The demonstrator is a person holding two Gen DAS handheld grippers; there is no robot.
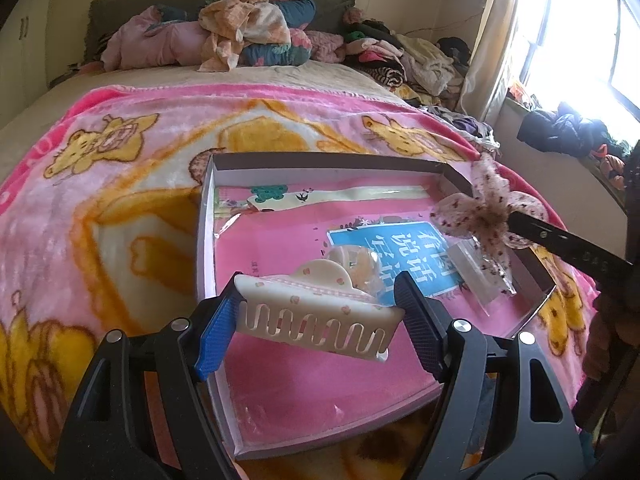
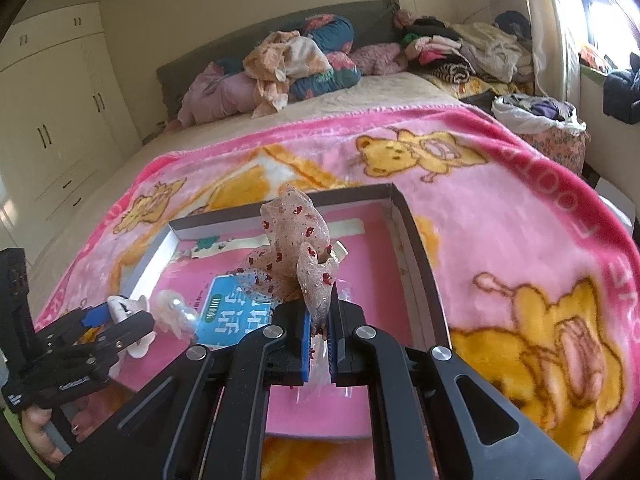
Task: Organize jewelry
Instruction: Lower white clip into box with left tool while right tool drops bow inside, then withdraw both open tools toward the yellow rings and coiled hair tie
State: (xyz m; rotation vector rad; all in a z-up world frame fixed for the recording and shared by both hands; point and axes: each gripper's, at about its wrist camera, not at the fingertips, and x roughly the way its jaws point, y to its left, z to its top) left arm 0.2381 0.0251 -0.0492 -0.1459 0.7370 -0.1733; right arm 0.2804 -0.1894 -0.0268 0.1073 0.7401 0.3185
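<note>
My left gripper [image 1: 316,312] clamps the cream toothed plastic hair claw [image 1: 316,316] over the shallow pink-lined box [image 1: 206,240], while my right gripper [image 2: 320,316] pinches the sheer red-speckled fabric bow [image 2: 298,248] above it.

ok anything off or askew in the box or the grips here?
Nothing spilled or damaged. The hair claw sits tilted in the left gripper, held by its ends. The right gripper pinches the sheer bow by its clear wrapper, so the bow flops above the box.

Pink bear-print blanket [image 1: 120,184] covers the bed, clothes pile [image 2: 460,52] behind it.
</note>
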